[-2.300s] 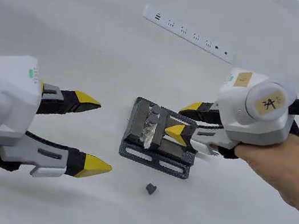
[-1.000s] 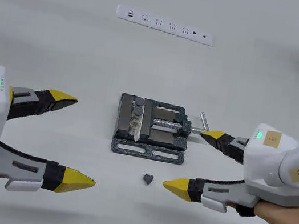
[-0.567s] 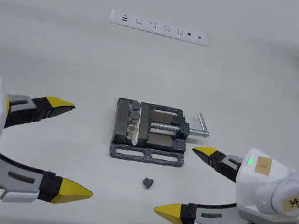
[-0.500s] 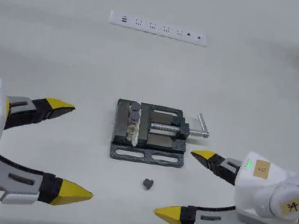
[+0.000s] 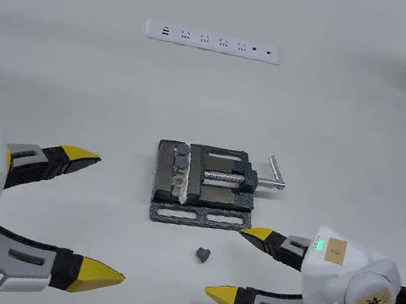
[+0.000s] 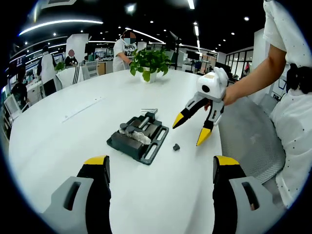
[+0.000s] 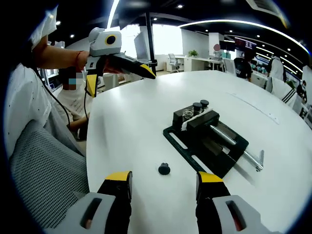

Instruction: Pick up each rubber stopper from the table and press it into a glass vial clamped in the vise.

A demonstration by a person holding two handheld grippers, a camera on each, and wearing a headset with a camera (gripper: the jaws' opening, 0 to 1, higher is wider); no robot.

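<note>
One small dark rubber stopper lies on my smooth white bench, just in front of the blocky dark metal vise. It clamps three glass vials, two capped. My left claw and right claw are both spread, empty.

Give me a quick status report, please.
Left gripper, right gripper open, empty. One stopper loose on table near vise; one vial uncapped. Path clear.

Right gripper gapes wide — a loose stopper lies just ahead, vise beyond.
</note>
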